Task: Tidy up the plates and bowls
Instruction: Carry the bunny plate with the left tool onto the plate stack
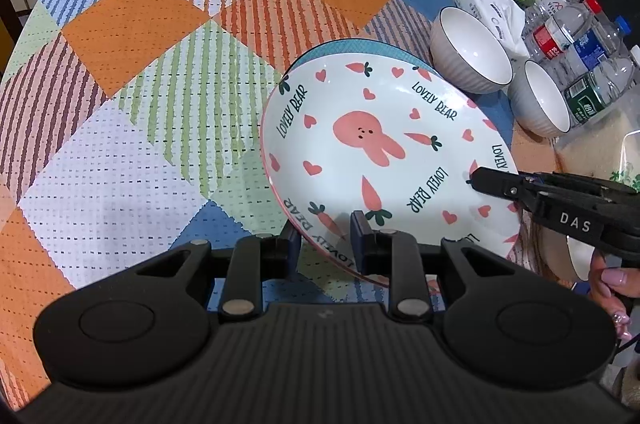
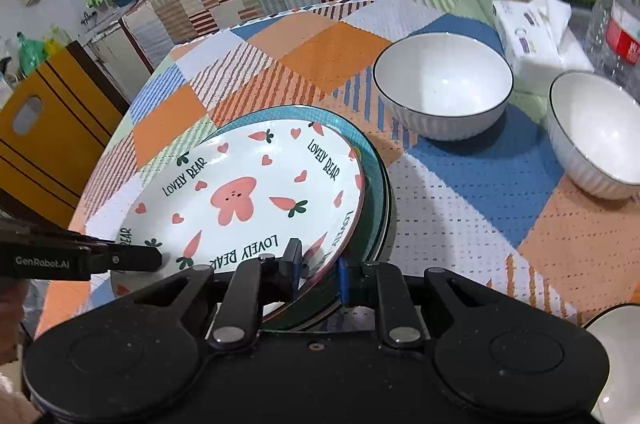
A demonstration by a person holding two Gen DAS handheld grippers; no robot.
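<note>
A white plate printed with a pink rabbit, hearts and carrots (image 1: 384, 144) (image 2: 248, 192) is tilted over a stack of teal plates (image 1: 360, 45) (image 2: 374, 164) on the patchwork tablecloth. My left gripper (image 1: 326, 232) is shut on its near rim and shows at the left of the right wrist view (image 2: 152, 258). My right gripper (image 2: 318, 264) is shut on the opposite rim, reaching in from the right in the left wrist view (image 1: 480, 180). Two white bowls with dark rims (image 1: 472, 52) (image 1: 544, 100) stand beyond the plates, also seen as (image 2: 444, 84) (image 2: 596, 132).
A tissue pack (image 2: 536, 36) and several water bottles (image 1: 572, 40) crowd the table's right side. Another white bowl (image 2: 616, 348) sits at the near right corner. A yellow cabinet (image 2: 52, 136) stands past the table's left edge. A hand (image 1: 612, 284) holds the right gripper.
</note>
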